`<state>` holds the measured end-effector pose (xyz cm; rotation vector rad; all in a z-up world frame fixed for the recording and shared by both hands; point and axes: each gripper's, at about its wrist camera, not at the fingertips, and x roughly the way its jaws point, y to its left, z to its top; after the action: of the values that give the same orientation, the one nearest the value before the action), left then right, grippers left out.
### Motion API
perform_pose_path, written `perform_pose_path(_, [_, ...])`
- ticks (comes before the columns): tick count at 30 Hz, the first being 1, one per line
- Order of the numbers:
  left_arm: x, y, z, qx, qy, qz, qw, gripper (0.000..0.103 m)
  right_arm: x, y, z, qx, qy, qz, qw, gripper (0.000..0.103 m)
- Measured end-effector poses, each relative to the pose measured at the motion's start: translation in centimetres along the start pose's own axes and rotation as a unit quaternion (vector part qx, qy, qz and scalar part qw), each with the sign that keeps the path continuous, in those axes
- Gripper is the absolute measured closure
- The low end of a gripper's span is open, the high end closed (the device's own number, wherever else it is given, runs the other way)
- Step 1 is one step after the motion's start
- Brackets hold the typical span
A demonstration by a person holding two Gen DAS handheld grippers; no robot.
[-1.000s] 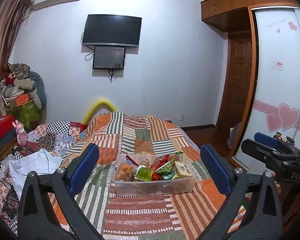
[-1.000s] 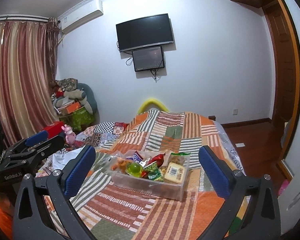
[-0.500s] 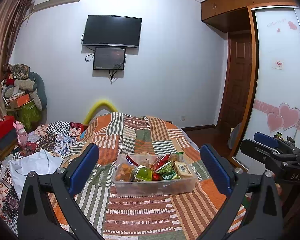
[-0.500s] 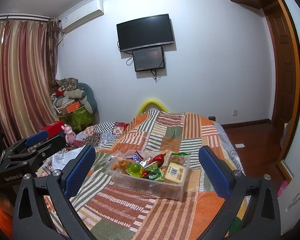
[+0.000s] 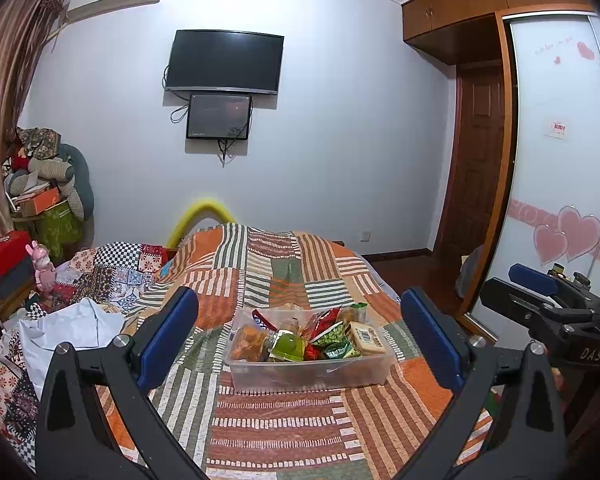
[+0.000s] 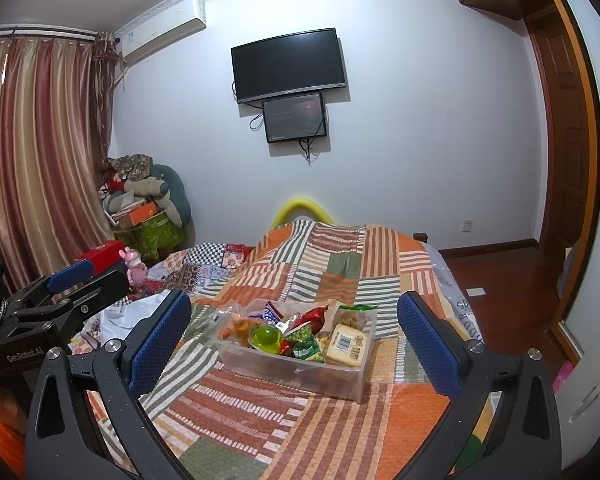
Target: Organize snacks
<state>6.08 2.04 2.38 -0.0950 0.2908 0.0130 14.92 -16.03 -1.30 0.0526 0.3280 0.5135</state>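
Observation:
A clear plastic bin full of mixed snacks sits on the patchwork bedspread. It also shows in the right wrist view. Inside are a green jelly cup, a beige barcoded pack, and red and green packets. My left gripper is open and empty, well short of the bin. My right gripper is open and empty, also short of the bin. Each gripper shows at the edge of the other's view, the right one and the left one.
Rumpled quilts and a white cloth lie on the bed's left side. A pile of boxes and cushions stands in the left corner. A wardrobe with a sliding door stands at the right. A TV hangs on the far wall.
Almost nothing differs. Both views shift very slightly; both grippers stay open and the bin stays put.

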Motion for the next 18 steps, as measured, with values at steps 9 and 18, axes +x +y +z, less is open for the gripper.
perform_pose_path(9, [-0.07,-0.06,-0.04,-0.002,0.000,0.000,1.0000,0.000,-0.01,0.05,0.00,0.000,0.001,-0.007,1.000,0.000])
perform_pose_path(18, [-0.06,-0.31,0.04,0.001,0.000,-0.010,1.0000,0.000,0.00,-0.24,0.22,0.003,-0.003,-0.009,1.000,0.000])
